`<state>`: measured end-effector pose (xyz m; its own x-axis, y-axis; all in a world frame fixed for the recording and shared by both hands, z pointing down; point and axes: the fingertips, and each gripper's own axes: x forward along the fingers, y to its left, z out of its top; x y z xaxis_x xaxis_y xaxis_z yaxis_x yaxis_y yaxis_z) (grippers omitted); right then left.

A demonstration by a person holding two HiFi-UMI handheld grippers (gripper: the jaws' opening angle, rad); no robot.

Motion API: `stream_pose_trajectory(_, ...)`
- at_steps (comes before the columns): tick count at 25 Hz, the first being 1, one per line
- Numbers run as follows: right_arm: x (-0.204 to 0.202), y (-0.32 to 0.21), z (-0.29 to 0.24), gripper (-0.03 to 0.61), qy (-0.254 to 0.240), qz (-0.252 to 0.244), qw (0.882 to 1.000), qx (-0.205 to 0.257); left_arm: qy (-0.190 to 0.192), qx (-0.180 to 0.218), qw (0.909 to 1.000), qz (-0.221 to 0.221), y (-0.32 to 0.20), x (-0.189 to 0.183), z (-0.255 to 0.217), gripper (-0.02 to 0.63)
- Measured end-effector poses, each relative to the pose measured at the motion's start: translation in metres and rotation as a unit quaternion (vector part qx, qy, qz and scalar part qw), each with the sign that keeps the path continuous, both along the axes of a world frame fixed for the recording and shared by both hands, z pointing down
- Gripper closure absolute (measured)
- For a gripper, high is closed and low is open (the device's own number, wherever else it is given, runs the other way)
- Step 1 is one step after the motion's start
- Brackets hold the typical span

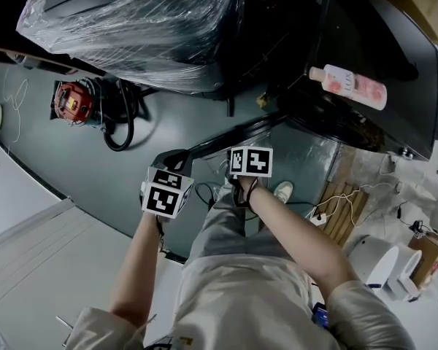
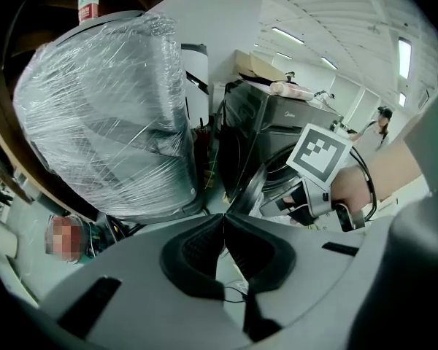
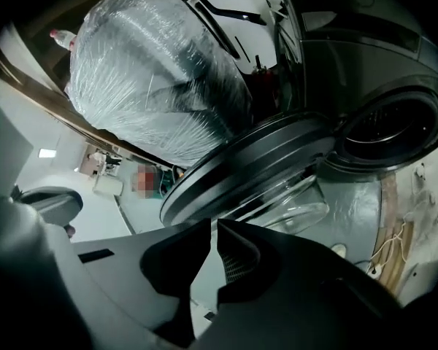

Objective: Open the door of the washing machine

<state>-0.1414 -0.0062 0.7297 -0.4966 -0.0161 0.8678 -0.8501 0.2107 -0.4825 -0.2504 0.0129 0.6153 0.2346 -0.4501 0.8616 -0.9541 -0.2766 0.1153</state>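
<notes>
Closest in, the left claw (image 2: pixel 223 221) has its 2 tips pressed together on nothing. It hangs to the side of the action, probably to stay out of the door's swing. Beside it, the right claw (image 3: pixel 208 232) is pinched down to a narrow slit, and that slit is empty too: no handle, no rim. Both claws tip steeply downward, which makes sense with the target sitting low, near the floor (image 1: pixel 80 159).

Just past the right claw's tips is the door (image 3: pixel 241 170) of the washing machine (image 3: pixel 365 42). It is swung well out from the front, rim edge-on, with its glass bowl (image 3: pixel 292 203) bulging toward us. I can't tell whether the tips are touching it. Behind it the drum opening (image 3: pixel 390 126) gapes, dark and uncovered, so by my read the opening is essentially done and all that's left is to back away cleanly.

Farther off, a pink bottle (image 1: pixel 348 86) lies flat on the machine's top. To the left sits a big plastic-wrapped bulk (image 3: pixel 153 86), near the door's arc but clear of it.
</notes>
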Motion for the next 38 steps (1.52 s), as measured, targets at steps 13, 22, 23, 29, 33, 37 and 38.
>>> stream_pose_trajectory(13, 0.068, -0.058, -0.105, 0.551, -0.043, -0.069, 0.983, 0.166, 0.012, 0.055, 0.9972, 0.049, -0.065, 0.051, -0.055, 0.592)
stream_pose_trajectory(22, 0.147, -0.093, -0.208, 0.551, -0.07, -0.042, 0.954, 0.288, 0.011, 0.134, 0.9854, 0.105, -0.109, 0.127, -0.124, 0.592)
stream_pose_trajectory(23, 0.155, -0.095, -0.22, 0.551, -0.069, -0.042, 0.95, 0.302, 0.013, 0.145, 0.9833, 0.109, -0.114, 0.135, -0.133, 0.592)
stream_pose_trajectory(29, 0.199, -0.105, -0.292, 0.551, -0.073, -0.036, 0.922, 0.378, 0.021, 0.211, 0.9674, 0.138, -0.138, 0.187, -0.192, 0.592)
stream_pose_trajectory(33, 0.227, -0.105, -0.34, 0.551, -0.079, -0.022, 0.901, 0.426, 0.036, 0.259, 0.9532, 0.153, -0.146, 0.219, -0.236, 0.592)
stream_pose_trajectory(37, 0.253, -0.103, -0.387, 0.551, -0.079, -0.007, 0.874, 0.479, 0.054, 0.316, 0.9329, 0.165, -0.146, 0.246, -0.283, 0.592)
stream_pose_trajectory(38, 0.259, -0.101, -0.398, 0.551, -0.081, -0.003, 0.868, 0.49, 0.059, 0.327, 0.9284, 0.167, -0.145, 0.251, -0.293, 0.592)
